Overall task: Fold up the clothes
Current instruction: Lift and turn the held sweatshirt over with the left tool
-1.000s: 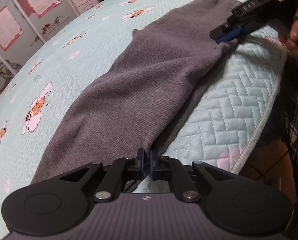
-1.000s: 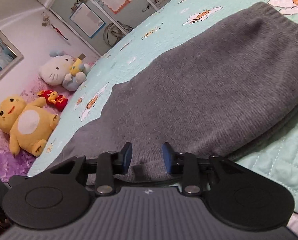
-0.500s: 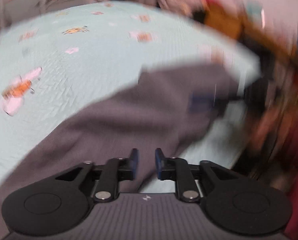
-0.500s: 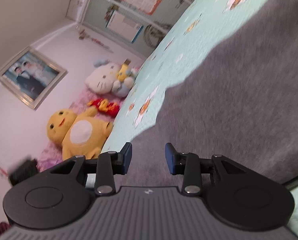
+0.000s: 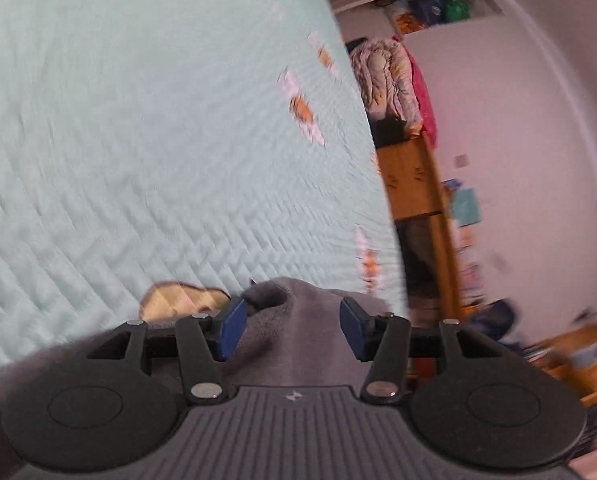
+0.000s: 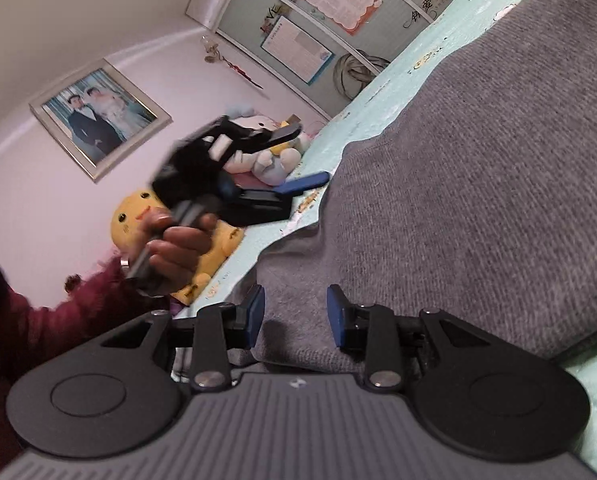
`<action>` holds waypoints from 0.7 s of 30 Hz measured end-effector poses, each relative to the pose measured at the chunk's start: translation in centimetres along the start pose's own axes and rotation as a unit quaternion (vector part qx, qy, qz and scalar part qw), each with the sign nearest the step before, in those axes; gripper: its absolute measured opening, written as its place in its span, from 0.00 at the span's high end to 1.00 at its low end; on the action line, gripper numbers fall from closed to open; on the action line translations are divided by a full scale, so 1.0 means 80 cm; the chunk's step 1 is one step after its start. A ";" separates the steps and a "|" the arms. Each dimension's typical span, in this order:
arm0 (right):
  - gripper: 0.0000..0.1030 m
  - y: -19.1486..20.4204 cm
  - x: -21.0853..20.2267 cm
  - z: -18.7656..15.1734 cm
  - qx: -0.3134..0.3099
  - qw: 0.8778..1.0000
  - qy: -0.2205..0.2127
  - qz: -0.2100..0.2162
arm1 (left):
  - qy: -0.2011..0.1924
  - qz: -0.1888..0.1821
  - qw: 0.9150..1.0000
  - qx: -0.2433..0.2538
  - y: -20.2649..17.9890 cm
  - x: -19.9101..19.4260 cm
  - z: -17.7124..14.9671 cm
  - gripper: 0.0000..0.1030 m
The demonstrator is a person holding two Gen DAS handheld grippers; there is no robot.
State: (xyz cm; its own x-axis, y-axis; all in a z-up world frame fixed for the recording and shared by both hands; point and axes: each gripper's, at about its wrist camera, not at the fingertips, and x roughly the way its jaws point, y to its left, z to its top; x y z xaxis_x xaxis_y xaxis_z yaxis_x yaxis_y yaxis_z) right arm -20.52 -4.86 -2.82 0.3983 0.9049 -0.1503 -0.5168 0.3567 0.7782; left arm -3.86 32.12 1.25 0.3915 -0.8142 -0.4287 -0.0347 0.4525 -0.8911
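- The grey sweater [image 6: 478, 184] is seen spread over the mint quilted bed [image 5: 138, 140]. In the right wrist view it takes up most of the right side, with a folded edge running along the bottom near the camera.
- The right tongs [image 6: 294, 314] are held low over that near edge. The blue pads [image 6: 254, 314] are apart with sweater fabric lying between them, and no pinch on it can be made out. They've just been closing a little.
- The left tongs [image 5: 288, 326] are spread wide and have just been opening. A bunched hump of the sweater sits between the pads, but the right pad is clear of it, so nothing is gripped.
- The left view is pretty blurry. A tan patch [image 5: 182, 298] can be seen on the bed just left of the hump, and what it is can't be told.
- In the right view the left tongs show up mid-left, gripped by a hand [image 6: 174, 252] in a dark red sleeve [image 6: 38, 332], over the bed's edge and apart from the sweater.
- Plush toys [image 6: 274, 156] and a framed photo [image 6: 98, 118] are seen by the far wall.
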 end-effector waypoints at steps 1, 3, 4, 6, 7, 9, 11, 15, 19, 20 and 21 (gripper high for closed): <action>0.68 -0.002 0.000 0.001 0.004 1.000 -0.002 0.003 | 0.013 -0.013 1.000 -0.022 0.009 0.007 0.004 0.46; 0.69 -0.006 -0.002 0.001 0.009 1.000 -0.005 0.008 | 0.037 -0.033 0.997 -0.053 0.021 0.021 0.012 0.45; 0.69 -0.008 -0.003 0.002 0.011 1.000 -0.007 0.010 | 0.045 -0.034 0.997 -0.053 0.020 0.027 0.017 0.44; 0.69 -0.011 -0.006 0.002 0.016 1.000 -0.010 0.015 | 0.062 -0.037 0.996 -0.054 0.019 0.040 0.026 0.41; 0.69 -0.012 -0.006 0.002 0.018 1.000 -0.011 0.017 | 0.070 -0.038 0.995 -0.055 0.018 0.047 0.031 0.41; 0.69 -0.014 -0.007 0.003 0.021 0.999 -0.013 0.021 | 0.097 -0.031 0.994 -0.051 0.013 0.061 0.038 0.40; 0.69 -0.015 -0.006 0.003 0.021 0.999 -0.013 0.022 | 0.126 -0.017 0.991 -0.039 0.005 0.073 0.044 0.40; 0.69 -0.016 -0.007 0.001 0.020 0.999 -0.013 0.024 | 0.149 -0.023 0.988 -0.034 -0.009 0.081 0.051 0.37; 0.69 -0.017 -0.008 0.000 0.019 0.999 -0.013 0.026 | 0.198 0.001 0.979 -0.041 -0.007 0.096 0.028 0.32; 0.69 -0.018 -0.008 0.000 0.019 0.999 -0.013 0.026 | 0.207 0.014 0.977 -0.041 -0.007 0.104 0.023 0.32; 0.69 -0.018 -0.008 0.000 0.019 0.999 -0.013 0.026 | 0.205 0.017 0.977 -0.052 -0.004 0.110 0.022 0.31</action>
State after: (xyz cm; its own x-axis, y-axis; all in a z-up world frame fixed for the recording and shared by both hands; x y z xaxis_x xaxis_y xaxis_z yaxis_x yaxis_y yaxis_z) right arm -20.04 -5.92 -3.84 0.3917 0.9154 -0.0925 -0.5088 0.2993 0.8072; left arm 1.19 25.44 -1.96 -0.0116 -0.8865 -0.4625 -0.1430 0.4593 -0.8767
